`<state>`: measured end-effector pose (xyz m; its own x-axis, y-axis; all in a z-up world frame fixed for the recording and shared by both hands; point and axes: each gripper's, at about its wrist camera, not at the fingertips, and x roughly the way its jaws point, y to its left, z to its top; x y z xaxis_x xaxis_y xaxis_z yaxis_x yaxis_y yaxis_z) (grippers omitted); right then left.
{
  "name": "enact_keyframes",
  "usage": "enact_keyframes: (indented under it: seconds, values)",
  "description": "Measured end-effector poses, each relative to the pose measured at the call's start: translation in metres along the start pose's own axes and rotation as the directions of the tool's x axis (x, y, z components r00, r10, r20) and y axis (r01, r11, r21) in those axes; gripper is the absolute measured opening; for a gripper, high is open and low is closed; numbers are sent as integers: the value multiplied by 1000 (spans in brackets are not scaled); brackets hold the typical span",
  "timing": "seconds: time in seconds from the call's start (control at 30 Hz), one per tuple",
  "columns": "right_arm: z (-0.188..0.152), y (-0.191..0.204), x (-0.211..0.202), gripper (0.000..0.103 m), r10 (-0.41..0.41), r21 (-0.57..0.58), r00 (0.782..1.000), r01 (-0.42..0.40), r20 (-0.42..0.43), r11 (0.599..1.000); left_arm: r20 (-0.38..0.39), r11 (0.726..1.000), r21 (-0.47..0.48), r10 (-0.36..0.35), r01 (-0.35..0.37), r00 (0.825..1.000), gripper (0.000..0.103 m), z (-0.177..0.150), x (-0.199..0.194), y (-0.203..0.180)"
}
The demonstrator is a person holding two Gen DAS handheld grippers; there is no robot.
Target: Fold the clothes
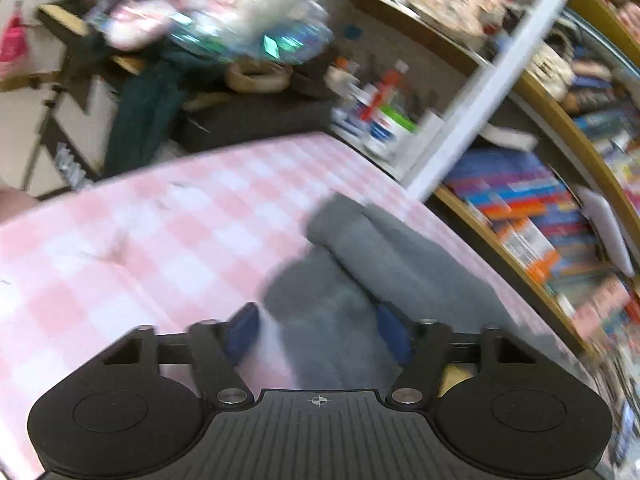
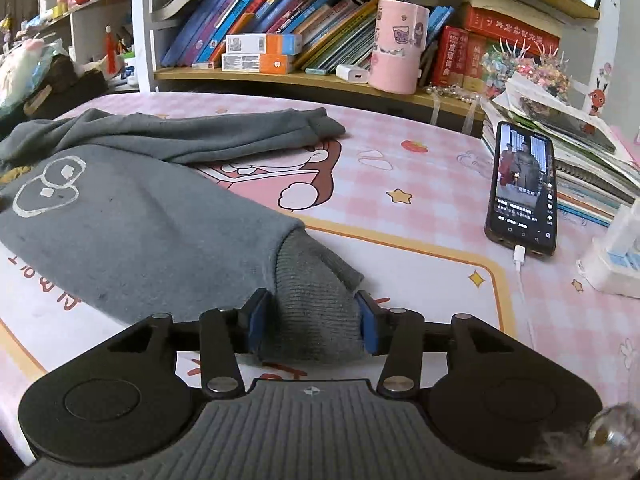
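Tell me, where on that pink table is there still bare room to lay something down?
Free: the pink mat between the grey sweatshirt and the phone, and the checked cloth left of the sweatshirt. Crowded: the right edge, with phone, stacked books and a white box.

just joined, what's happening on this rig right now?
A person is folding a grey sweatshirt on a pink checked table cover, one handheld tool per hand. The right tool has the ribbed sleeve cuff between its blue pads, which touch both sides. The left tool has grey fabric between its fingers, but that view is blurred, so the grip is unclear. A lit phone on charge leans nearby.
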<state>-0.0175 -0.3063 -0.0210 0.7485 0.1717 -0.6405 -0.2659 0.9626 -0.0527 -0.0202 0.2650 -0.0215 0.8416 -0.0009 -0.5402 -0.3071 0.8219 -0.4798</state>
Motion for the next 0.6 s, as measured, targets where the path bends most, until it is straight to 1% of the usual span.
enact_keyframes:
  seconds: [0.03,0.07,0.13,0.17,0.2,0.23,0.27,0.33,0.37,0.4,0.43,0.47,0.53,0.6]
  values:
    - [0,1,0,45,-3,-1,1000,3,1,1000,-14,1000,30,2,-1,1000,25,-2,3,-5]
    - [0,2,1,47,-3,-1,1000,3,2,1000,-25,999,33,-6,7,1000,14,-2,6,-6]
    - [0,3,0,45,-4,-6,1000,4,-1,1000,-42,999,22,-28,29,999,9,-1,10,-4]
    - [0,3,-1,41,-1,-10,1000,1,-3,1000,-22,1000,12,-28,28,999,8,1,7,-3]
    - [0,4,-3,39,14,-12,1000,-14,-7,1000,20,1000,2,-31,31,999,8,5,0,-1]
    - [0,5,-7,33,39,-8,999,-39,-9,999,76,999,-7,-45,46,996,8,10,-12,0]
    - [1,7,-12,32,68,-5,998,-68,-6,998,117,999,-10,-47,48,992,8,15,-20,1]
    - [1,14,-20,33,118,-15,993,-118,6,993,183,999,-12,-40,43,982,9,23,-34,2]
    - [1,18,-23,36,142,-21,990,-142,12,990,173,1000,4,-18,17,985,11,27,-33,4]
    - [0,22,-24,39,147,-34,989,-147,13,989,139,1000,11,20,-22,990,15,27,-27,7]
    - [-1,26,-23,46,135,-52,991,-134,10,990,101,998,14,62,-63,993,15,27,-22,11]
    - [-2,29,-23,56,119,-62,993,-118,9,991,81,998,7,69,-70,994,15,24,-20,16]
    - [-4,31,-25,64,97,-58,995,-96,16,994,56,998,-16,60,-60,997,16,17,-18,26]
    - [-4,25,-30,66,123,-12,992,-122,33,992,51,998,-39,59,-57,997,17,12,-20,34]
